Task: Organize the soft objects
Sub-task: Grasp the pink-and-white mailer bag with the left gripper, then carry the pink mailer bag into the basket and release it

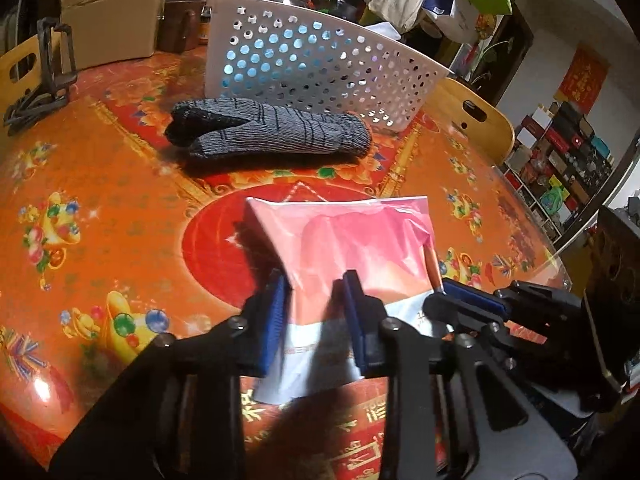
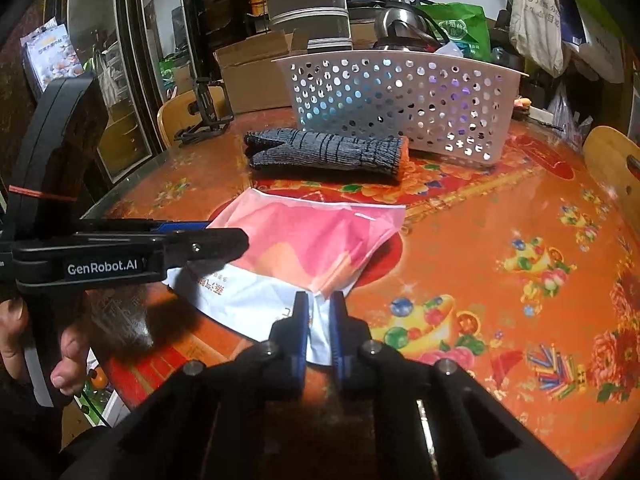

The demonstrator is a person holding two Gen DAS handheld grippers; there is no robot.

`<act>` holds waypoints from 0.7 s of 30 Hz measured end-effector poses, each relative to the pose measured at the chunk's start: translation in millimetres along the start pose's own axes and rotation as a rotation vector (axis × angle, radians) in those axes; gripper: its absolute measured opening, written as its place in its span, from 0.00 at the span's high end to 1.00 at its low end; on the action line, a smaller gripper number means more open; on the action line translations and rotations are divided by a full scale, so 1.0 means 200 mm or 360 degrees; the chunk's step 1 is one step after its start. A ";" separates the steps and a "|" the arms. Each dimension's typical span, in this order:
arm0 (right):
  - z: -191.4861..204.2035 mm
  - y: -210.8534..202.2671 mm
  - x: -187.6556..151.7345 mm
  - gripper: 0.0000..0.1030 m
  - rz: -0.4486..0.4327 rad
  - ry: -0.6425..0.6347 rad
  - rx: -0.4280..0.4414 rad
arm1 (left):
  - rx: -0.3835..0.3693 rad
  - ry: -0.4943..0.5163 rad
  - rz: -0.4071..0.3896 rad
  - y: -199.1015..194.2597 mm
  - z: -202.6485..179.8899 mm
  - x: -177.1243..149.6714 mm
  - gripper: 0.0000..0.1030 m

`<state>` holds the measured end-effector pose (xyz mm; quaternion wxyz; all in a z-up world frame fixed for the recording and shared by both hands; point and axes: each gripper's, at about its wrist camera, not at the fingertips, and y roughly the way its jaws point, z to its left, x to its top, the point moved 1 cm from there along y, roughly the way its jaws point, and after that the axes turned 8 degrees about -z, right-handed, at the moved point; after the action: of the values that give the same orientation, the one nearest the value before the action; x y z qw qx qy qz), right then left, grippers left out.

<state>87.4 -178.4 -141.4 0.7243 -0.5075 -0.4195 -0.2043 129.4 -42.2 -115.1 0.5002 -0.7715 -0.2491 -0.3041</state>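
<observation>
- A phone stand point(image 1: 54, 68) is seen at the far left of the counter point(image 1: 100, 208), near a cardboard box point(image 1: 112, 12) behind it.
- A folded dark grey knitted garment point(image 1: 272, 130) lies just in front of the perforated white plastic basket point(image 1: 320, 64), apparently touching its base at the right end.
- The pink-and-white plastic pouch point(image 1: 352, 248), the thing in hand, rests on the counter's red centre, nearer than the knit and apart from it.
- The left gripper point(image 1: 316, 316) is clenched on the pouch's near left edge; film is seen pinched and puckered between its jaws.
- The right gripper point(image 2: 320, 328) is clamped on the near right corner, the white film crumpled between its jaws.
- The pouch is judged light, limp and slippery; it would sag and crease between the two holds, and thin film could slide out of a shallow pinch.
- A hold well in from the edge, at both near corners, is judged best, with the pouch kept lightly stretched.
- The knit is judged soft and grippy, best taken across its folded middle.
</observation>
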 end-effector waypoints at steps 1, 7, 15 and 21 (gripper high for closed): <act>0.00 0.00 0.00 0.92 -0.0002 0.0003 0.0001 | 0.0012 0.0012 -0.0002 0.00 0.00 0.00 0.79; 0.00 -0.03 0.01 0.93 -0.0030 0.0012 0.0007 | 0.0055 0.0074 -0.0044 -0.04 -0.04 -0.02 0.83; 0.00 -0.11 0.09 0.94 -0.0104 -0.0006 0.0004 | 0.0040 0.0109 -0.0124 -0.13 -0.08 0.05 0.83; 0.00 -0.17 0.24 0.94 -0.0184 -0.0029 0.0001 | 0.0032 0.0116 -0.0186 -0.20 -0.11 0.18 0.83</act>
<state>90.9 -186.4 -82.5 0.7076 -0.4842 -0.4548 -0.2410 122.4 -44.8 -58.4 0.4982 -0.7389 -0.2784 -0.3582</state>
